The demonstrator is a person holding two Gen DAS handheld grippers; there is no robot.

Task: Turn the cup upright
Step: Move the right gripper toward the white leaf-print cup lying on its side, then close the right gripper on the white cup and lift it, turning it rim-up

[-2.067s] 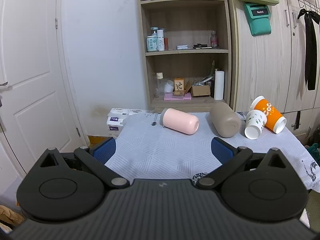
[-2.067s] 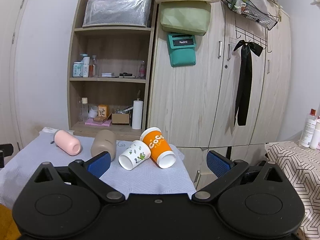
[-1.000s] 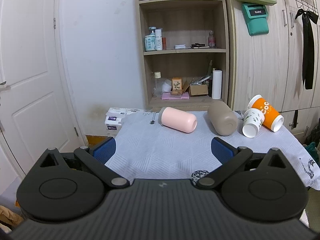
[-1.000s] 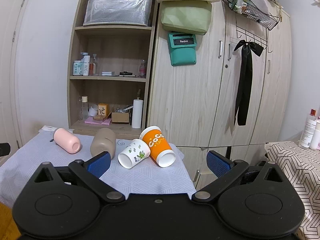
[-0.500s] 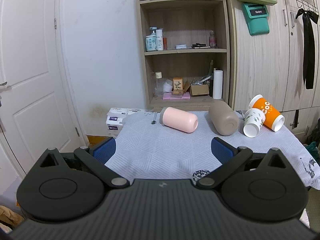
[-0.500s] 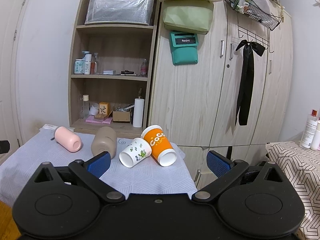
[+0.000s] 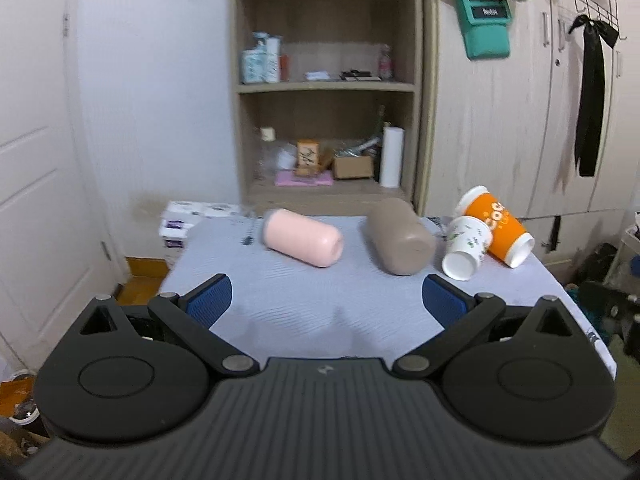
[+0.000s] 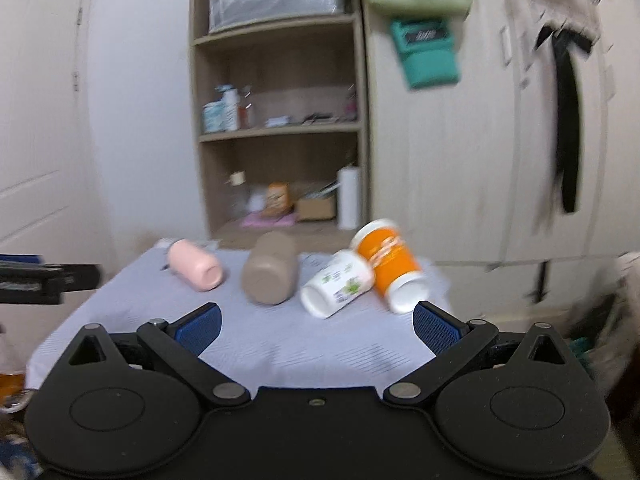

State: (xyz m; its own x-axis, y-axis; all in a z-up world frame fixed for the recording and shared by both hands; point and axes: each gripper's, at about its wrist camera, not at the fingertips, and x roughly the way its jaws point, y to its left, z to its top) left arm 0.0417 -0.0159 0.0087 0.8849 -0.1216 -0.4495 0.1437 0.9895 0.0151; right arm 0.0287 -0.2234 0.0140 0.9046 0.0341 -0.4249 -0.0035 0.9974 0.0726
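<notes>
Pale grey patterned cloth covers the counter (image 7: 304, 304), and four cups lie on their sides along its far part. From the left wrist view, a pink cup (image 7: 302, 243) lies furthest left, its closed end turned toward the camera and to the right. A taupe cup (image 7: 400, 241) lies beside it but apart, flat base facing the camera. Further right, a white paper cup (image 7: 466, 253) with a leaf print rests against an orange paper cup (image 7: 498, 229) — the two touch, both open mouths pointing down toward the near right. None of the four stands upright.

The left tongs (image 7: 326, 298) hang above the near edge of the counter, blue pads spread wide with nothing between them, well short of the cups. The right tongs (image 8: 316, 324) are likewise spread apart and empty, over the near side of the cloth; in this view, which is blurred, the white cup (image 8: 340, 289) and orange cup (image 8: 390, 265) sit just beyond the right pad. Behind the counter stand a wooden shelf unit (image 7: 326, 88) and a pale wardrobe (image 7: 516, 120).
</notes>
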